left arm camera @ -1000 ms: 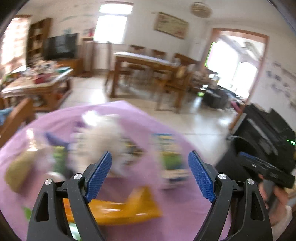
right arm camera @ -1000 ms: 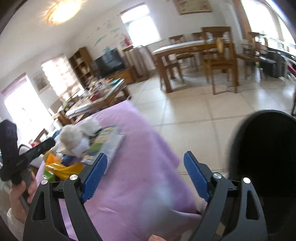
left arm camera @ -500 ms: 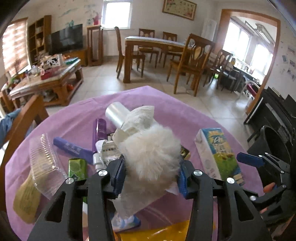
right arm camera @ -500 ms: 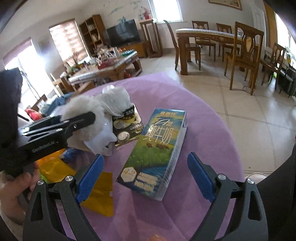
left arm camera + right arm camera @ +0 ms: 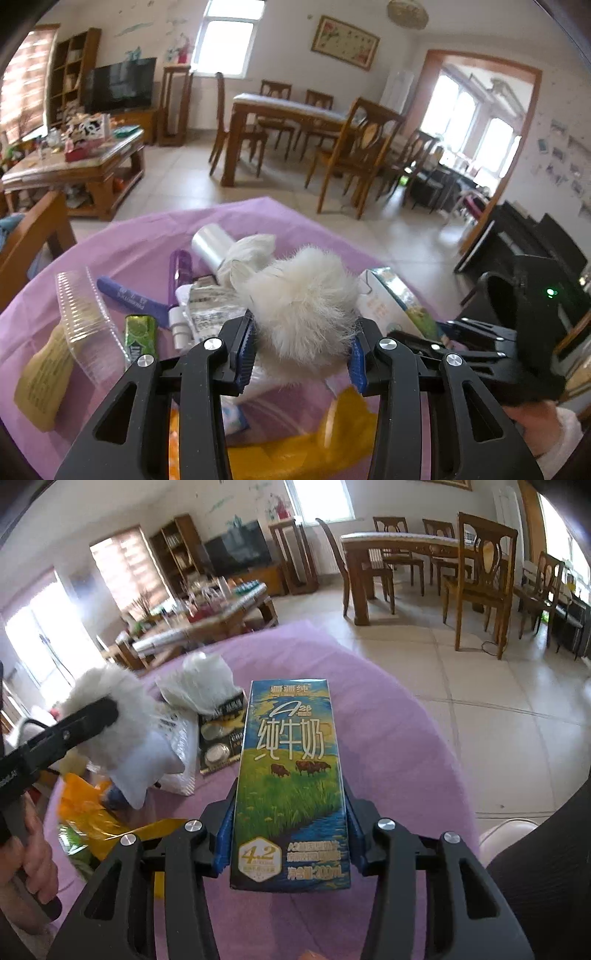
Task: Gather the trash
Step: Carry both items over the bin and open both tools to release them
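My left gripper is shut on a white fluffy ball, held just above the pile of trash on the purple-covered round table. My right gripper is shut on a blue and green milk carton, gripped by its sides near its lower end. The carton also shows in the left wrist view to the right of the fluffy ball. The fluffy ball and the left gripper show at the left of the right wrist view.
On the table lie a clear plastic tray, a green gum pack, a purple tube, a crumpled white bag, a yellow bag and a tan wrapper. A black bin stands at right.
My left gripper has closed on the fluffy ball and raised it slightly. My right gripper has moved over the milk carton and closed on it.
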Action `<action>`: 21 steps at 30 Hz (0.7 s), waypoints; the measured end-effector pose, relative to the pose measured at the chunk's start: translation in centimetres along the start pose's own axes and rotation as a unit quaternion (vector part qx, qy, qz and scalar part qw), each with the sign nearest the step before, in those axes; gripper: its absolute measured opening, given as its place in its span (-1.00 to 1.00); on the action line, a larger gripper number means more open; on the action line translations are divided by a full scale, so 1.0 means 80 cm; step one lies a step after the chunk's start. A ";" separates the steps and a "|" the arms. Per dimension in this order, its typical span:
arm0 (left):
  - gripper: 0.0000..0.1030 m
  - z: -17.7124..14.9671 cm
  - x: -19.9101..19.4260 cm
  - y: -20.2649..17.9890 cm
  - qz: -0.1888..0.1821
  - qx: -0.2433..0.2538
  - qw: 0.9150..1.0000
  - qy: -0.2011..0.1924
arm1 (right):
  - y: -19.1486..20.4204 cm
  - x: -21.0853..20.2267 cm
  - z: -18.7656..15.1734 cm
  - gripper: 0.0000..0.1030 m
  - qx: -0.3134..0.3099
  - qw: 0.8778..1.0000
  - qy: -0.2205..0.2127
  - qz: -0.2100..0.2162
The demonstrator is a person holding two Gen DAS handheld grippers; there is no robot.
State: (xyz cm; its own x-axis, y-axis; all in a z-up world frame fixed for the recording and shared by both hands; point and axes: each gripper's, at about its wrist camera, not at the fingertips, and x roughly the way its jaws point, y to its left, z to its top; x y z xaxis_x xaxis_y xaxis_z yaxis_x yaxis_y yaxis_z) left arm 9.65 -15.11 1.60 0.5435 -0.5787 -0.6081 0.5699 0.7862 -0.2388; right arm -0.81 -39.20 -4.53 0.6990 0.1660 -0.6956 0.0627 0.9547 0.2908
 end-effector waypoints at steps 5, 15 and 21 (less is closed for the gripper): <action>-0.22 0.001 -0.025 -0.033 -0.032 0.013 0.999 -0.015 | -0.021 -0.051 -0.002 -0.07 0.022 0.998 -0.051 0.036; -0.22 -0.003 -0.018 -0.146 -0.103 0.052 0.993 -0.019 | -0.082 -0.149 -0.006 -0.07 0.041 0.991 -0.124 0.000; -0.22 -0.017 0.021 -0.228 -0.161 0.075 0.984 0.004 | -0.152 -0.196 -0.025 -0.07 0.084 0.983 -0.157 -0.044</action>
State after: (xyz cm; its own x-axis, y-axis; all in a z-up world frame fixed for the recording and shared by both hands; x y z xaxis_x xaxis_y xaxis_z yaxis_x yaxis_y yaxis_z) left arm -0.66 -30.13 3.87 0.3154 -0.7901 -0.5256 0.7964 0.5216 -0.3062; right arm -13.96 -52.94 1.50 0.8694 -0.0245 -0.4935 0.2304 0.9036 0.3610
